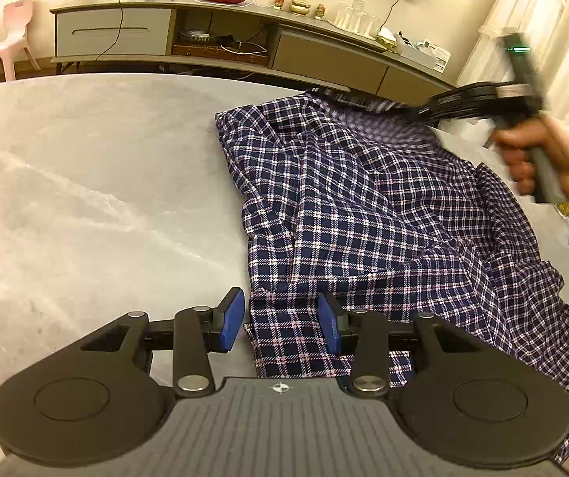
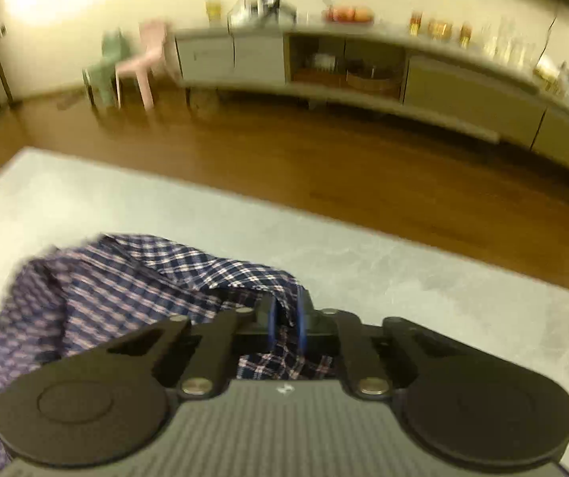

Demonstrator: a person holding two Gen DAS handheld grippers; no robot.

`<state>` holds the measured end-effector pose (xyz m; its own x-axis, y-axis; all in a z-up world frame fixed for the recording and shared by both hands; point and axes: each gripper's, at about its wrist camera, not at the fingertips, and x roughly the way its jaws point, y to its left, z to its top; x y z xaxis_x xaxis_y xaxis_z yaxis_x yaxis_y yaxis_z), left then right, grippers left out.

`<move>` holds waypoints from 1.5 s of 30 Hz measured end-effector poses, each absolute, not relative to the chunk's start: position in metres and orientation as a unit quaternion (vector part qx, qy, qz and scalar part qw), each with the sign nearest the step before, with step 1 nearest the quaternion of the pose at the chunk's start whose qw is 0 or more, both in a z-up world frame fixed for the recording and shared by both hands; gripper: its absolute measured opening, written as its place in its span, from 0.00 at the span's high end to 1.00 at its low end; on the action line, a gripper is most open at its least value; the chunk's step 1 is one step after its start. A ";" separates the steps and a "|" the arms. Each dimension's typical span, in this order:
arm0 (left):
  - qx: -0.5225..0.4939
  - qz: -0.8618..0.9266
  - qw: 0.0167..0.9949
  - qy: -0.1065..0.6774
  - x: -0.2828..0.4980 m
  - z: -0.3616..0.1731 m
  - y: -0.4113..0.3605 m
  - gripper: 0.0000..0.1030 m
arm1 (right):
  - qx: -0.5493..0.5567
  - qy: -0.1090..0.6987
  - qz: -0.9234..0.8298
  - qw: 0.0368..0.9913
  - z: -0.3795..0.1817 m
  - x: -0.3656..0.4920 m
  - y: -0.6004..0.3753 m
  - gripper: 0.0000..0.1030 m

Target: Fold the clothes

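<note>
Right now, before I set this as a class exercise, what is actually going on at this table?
A person is working on a blue plaid shirt that lies crumpled on a grey table, with a hand-held gripper in each hand. The right gripper is pinched shut on a fold of the shirt's cloth. The left gripper has its jaws apart at the shirt's near edge, with cloth lying between the blue pads but not squeezed. No neat fold has been made yet.

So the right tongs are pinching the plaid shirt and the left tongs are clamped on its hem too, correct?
Not quite. The right tongs do pinch the plaid shirt, but the left tongs are open: the left wrist view shows the blue pads apart, the hem lying loose between them.
</note>
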<state>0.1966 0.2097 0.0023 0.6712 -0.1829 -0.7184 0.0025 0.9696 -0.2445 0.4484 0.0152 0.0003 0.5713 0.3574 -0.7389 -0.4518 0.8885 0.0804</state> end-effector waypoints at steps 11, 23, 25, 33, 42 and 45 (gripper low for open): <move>-0.291 0.000 0.870 0.399 0.149 0.006 0.243 0.57 | -0.143 0.239 0.307 0.910 0.082 0.110 -0.030 0.93; -0.437 0.017 0.848 0.299 0.067 0.017 0.275 0.44 | 0.024 0.334 0.284 0.898 0.020 0.052 -0.073 0.54; -0.419 -0.001 0.853 0.311 0.081 0.018 0.266 0.29 | 0.104 0.346 0.248 0.899 0.018 0.065 -0.094 0.52; -0.351 0.008 0.870 0.347 0.116 0.008 0.232 0.17 | 0.298 0.397 0.185 0.848 -0.019 0.086 -0.152 0.47; -0.314 -0.044 0.895 0.315 0.122 0.006 0.214 0.81 | 0.392 0.430 0.193 0.790 -0.047 0.121 -0.144 0.55; -0.326 -0.075 0.894 0.300 0.117 0.014 0.209 0.95 | 0.367 0.430 0.188 0.803 -0.048 0.123 -0.139 0.98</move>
